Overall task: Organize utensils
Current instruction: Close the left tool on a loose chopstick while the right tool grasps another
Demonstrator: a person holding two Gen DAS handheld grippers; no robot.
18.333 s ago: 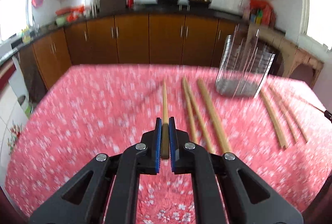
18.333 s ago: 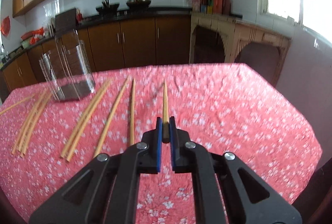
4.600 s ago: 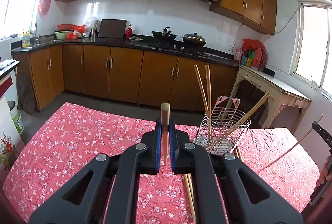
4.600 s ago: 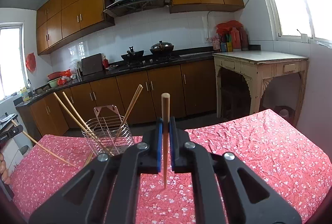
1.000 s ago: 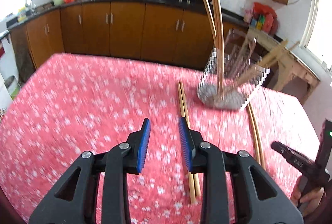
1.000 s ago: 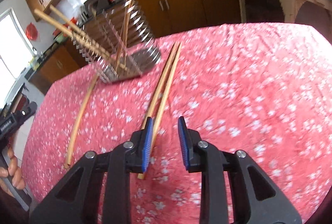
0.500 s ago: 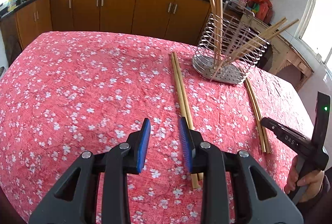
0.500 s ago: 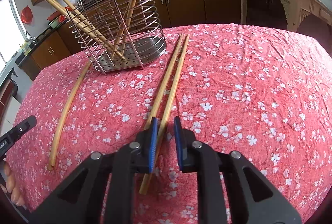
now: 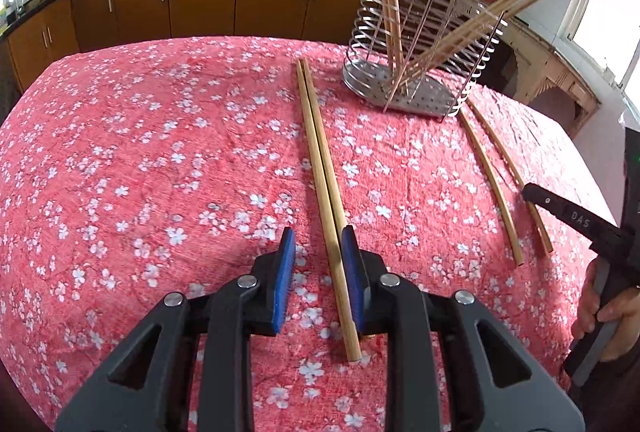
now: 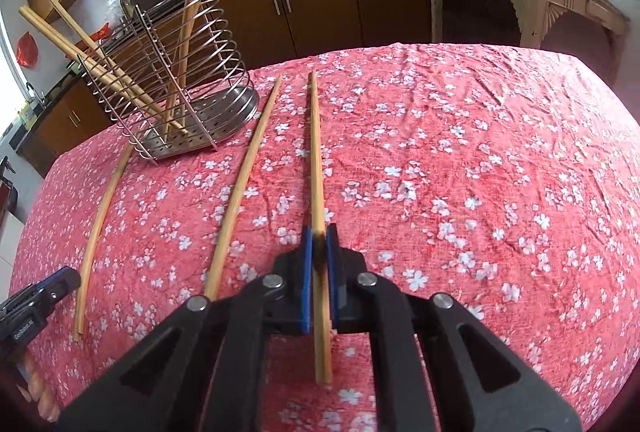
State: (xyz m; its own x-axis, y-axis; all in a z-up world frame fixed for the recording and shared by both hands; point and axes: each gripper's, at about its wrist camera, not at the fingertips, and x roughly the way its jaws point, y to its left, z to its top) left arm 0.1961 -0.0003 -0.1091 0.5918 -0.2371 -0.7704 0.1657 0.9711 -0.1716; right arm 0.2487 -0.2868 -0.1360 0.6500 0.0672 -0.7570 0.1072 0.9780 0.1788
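A red floral tablecloth [image 9: 140, 152] covers the table. Two paired chopsticks [image 9: 320, 168] are straddled by the open left gripper [image 9: 318, 272], presumably to seize one. Beyond stands the wire holder [image 10: 180, 104]; the right gripper [image 10: 319, 272] is clamped on one chopstick [image 10: 316, 160] for carrying there.

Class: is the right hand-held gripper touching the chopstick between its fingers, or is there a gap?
Touching. In the right wrist view, the right hand-held gripper has both blue pads pressed against the chopstick, with no gap on either side.
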